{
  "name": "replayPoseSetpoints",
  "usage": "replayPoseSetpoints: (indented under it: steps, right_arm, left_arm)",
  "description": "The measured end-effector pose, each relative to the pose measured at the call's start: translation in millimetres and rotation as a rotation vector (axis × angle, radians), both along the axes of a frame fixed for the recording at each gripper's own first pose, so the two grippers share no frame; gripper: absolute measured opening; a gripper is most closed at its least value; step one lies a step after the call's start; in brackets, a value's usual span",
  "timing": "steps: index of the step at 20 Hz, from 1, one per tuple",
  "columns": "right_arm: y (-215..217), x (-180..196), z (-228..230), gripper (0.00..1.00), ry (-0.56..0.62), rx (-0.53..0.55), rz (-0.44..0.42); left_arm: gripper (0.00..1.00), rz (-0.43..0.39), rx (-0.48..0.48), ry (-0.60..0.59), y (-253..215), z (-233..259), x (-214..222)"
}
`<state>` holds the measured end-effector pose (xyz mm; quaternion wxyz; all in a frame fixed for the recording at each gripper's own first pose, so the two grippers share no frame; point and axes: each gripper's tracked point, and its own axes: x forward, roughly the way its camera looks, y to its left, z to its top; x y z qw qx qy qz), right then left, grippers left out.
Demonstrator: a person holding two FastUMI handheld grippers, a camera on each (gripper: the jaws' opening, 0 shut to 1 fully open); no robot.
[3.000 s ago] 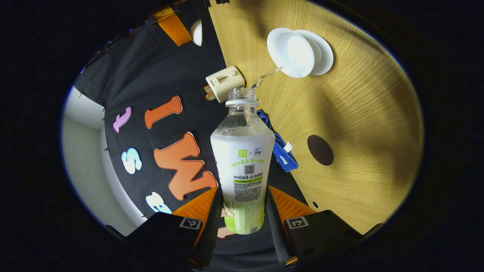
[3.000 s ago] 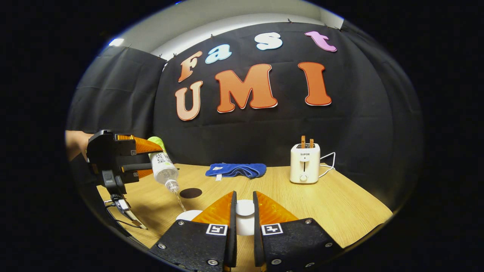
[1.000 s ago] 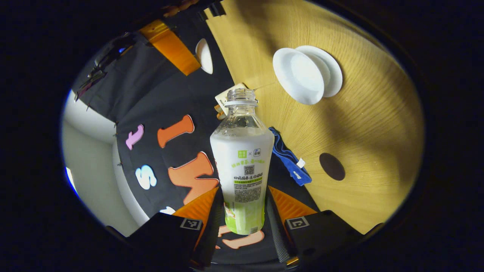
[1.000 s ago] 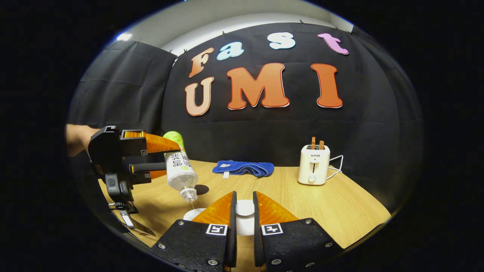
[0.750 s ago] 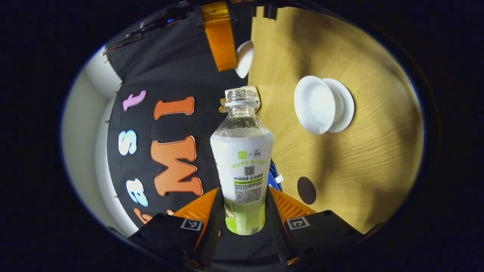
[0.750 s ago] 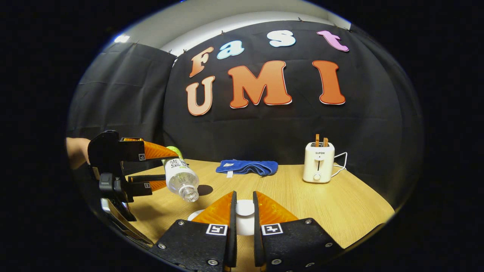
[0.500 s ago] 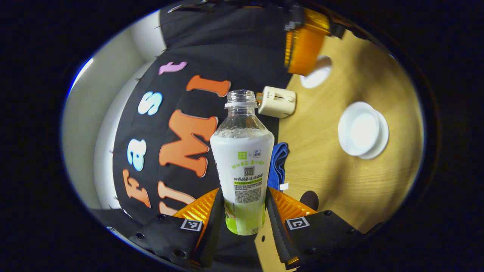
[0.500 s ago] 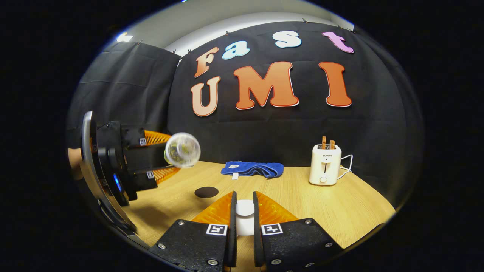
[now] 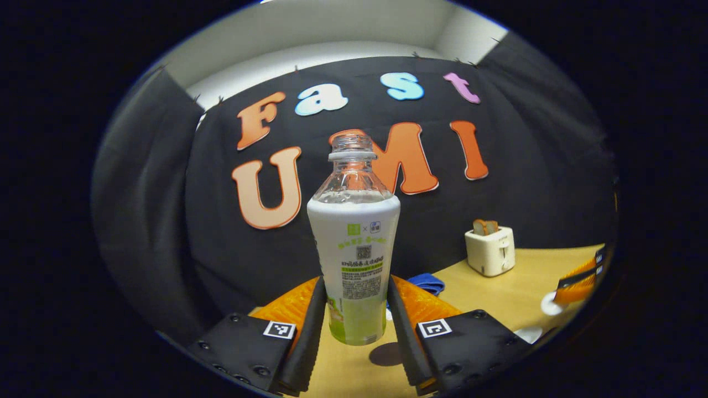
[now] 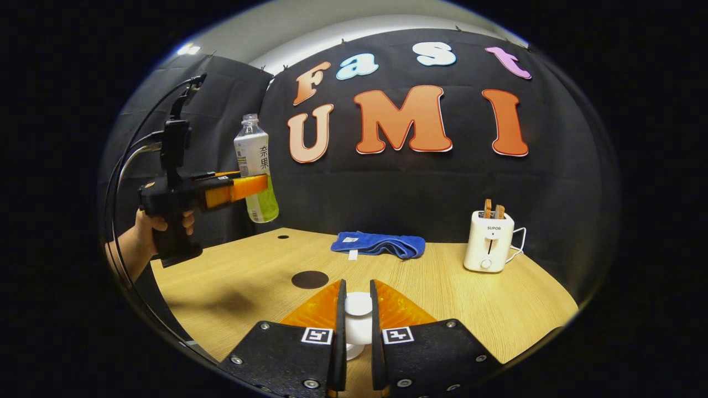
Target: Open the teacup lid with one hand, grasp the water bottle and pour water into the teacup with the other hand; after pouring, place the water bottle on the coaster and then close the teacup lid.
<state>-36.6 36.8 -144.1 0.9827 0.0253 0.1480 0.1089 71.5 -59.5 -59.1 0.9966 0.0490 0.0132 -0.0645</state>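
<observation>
Left tongs (image 9: 354, 320) clamped on upright water bottle (image 9: 354, 243), held above table (image 10: 442, 293). Right tongs (image 10: 354, 315) clamped on teacup lid (image 10: 358, 307).

left tongs (image 10: 260, 185): black pistol-grip body | looping black cables | square fiducial tags | screws

The left gripper view looks level at the far wall from close behind an upright clear plastic water bottle (image 9: 354, 243). The right gripper view sits low over the wooden table (image 10: 470, 298), facing likewise. Both share the cream toaster (image 9: 490, 251).
</observation>
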Motion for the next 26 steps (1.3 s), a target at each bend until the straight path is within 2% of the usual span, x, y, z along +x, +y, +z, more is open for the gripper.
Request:
replayPoseSetpoints:
  steps: [1,3,6,8,14,20,26]
  right_arm:
    - [0,1,1,0.18,0.001,-0.002,0.001]
    - [0,1,1,0.18,0.003,-0.005,0.0]
    - [0,2,-1,0.18,0.006,-0.009,-0.002]
    - [-1,3,-1,0.18,0.007,-0.01,-0.003]
    - [-2,3,-4,0.18,0.01,-0.006,-0.001]
    - [-4,2,-8,0.18,0.013,-0.005,0.0]
    - [-6,1,-10,0.18,0.014,0.006,-0.003]
  left_arm:
    - [0.62,0.002,-0.066,0.019,4,-6,2]
    - [0.65,0.015,-0.162,0.061,8,-20,14]
    - [0.66,0.023,-0.24,0.116,12,-46,33]
    - [0.63,0.026,-0.26,0.144,11,-59,42]
    - [0.66,0.016,-0.22,0.212,2,-105,62]
    - [0.64,-0.013,-0.162,0.308,-13,-158,69]
    - [0.66,-0.036,-0.133,0.354,-24,-188,77]
